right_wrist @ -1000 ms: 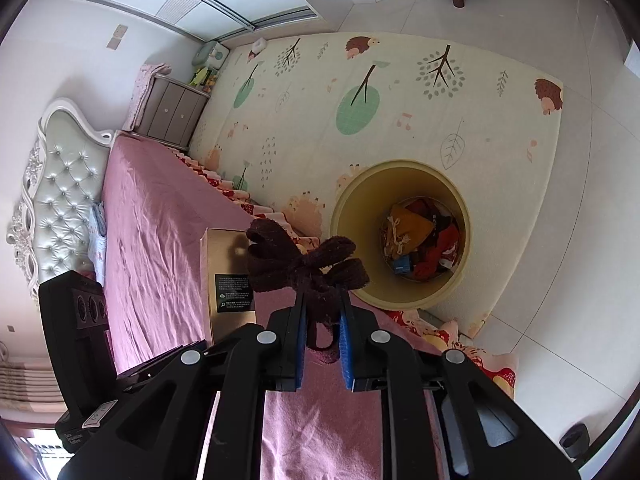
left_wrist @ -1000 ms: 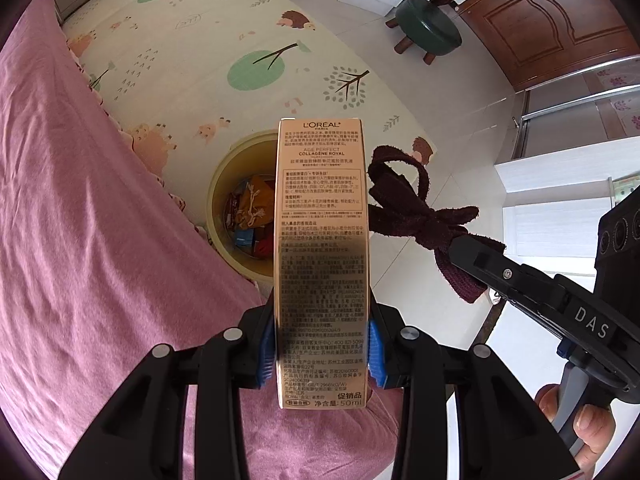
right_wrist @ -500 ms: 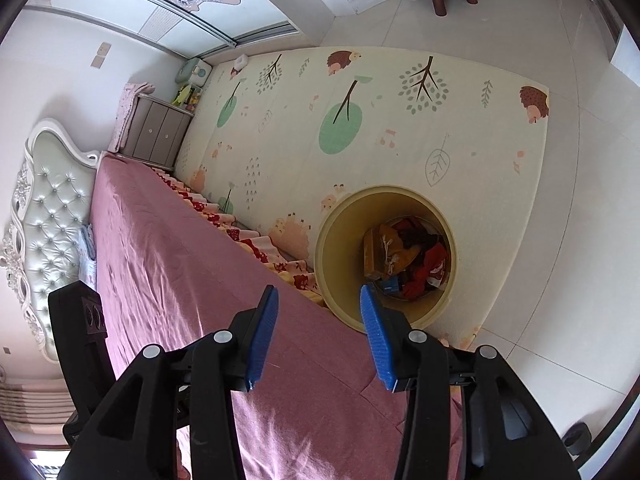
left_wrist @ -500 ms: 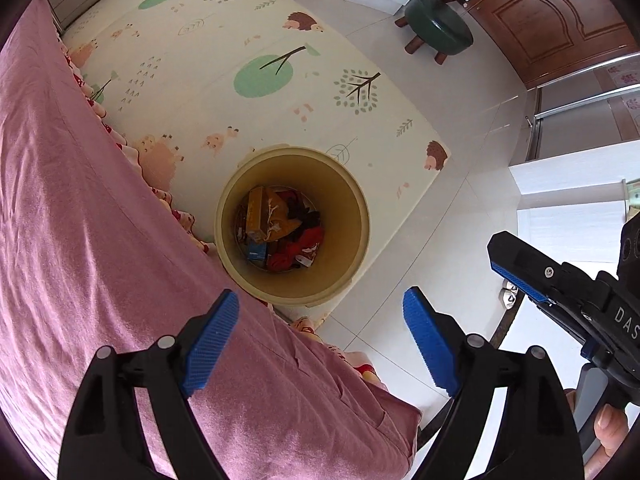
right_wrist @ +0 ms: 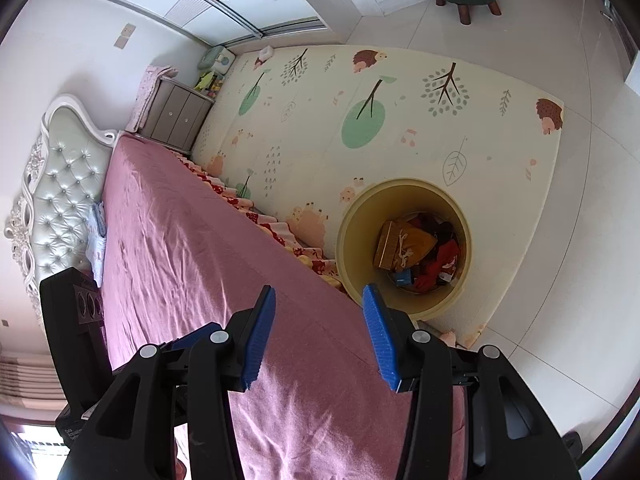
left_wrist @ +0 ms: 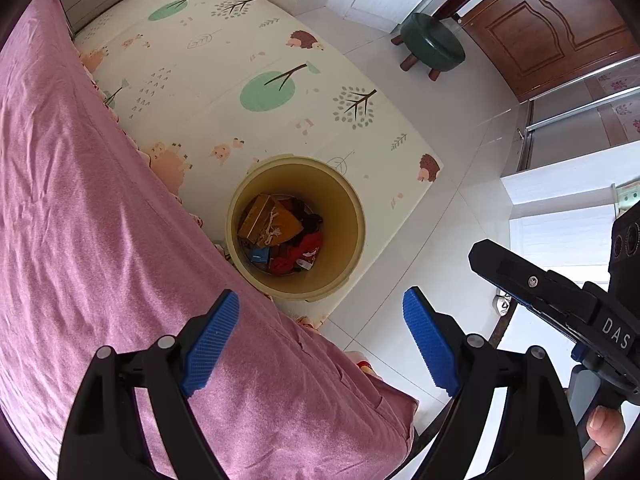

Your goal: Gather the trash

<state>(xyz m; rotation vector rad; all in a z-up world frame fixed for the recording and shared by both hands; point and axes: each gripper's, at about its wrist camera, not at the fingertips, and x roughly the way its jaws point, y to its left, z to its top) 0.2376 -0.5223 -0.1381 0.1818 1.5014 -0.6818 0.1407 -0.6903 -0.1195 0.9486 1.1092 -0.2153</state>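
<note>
A round yellow bin (left_wrist: 344, 216) (right_wrist: 400, 196) stands on the floor against the bed's edge. Inside lie a gold carton (left_wrist: 254, 218) (right_wrist: 387, 245), an orange pouch (left_wrist: 286, 227) (right_wrist: 418, 240), red scraps (left_wrist: 306, 246) (right_wrist: 444, 254) and some dark fabric. My left gripper (left_wrist: 320, 300) hangs open and empty above the bed edge, just short of the bin. Over the pink sheet, my right gripper (right_wrist: 319, 292) is open too, with nothing between its blue pads. The right gripper's black body (left_wrist: 540, 284) shows at the right of the left wrist view, held by a hand (left_wrist: 604, 428).
The pink bed sheet (left_wrist: 80, 200) (right_wrist: 180, 240) fills the left side, with a tufted headboard (right_wrist: 60, 184) at its far end. A patterned play mat (left_wrist: 240, 60) lies under the bin. A green stool (left_wrist: 432, 40), a nightstand (right_wrist: 176, 116) and a wooden door (left_wrist: 560, 20) stand farther off.
Both grippers opened: the left let go of the gold carton and the right let go of the dark bow. The carton now lies in the bin. Both grippers rose slightly.
</note>
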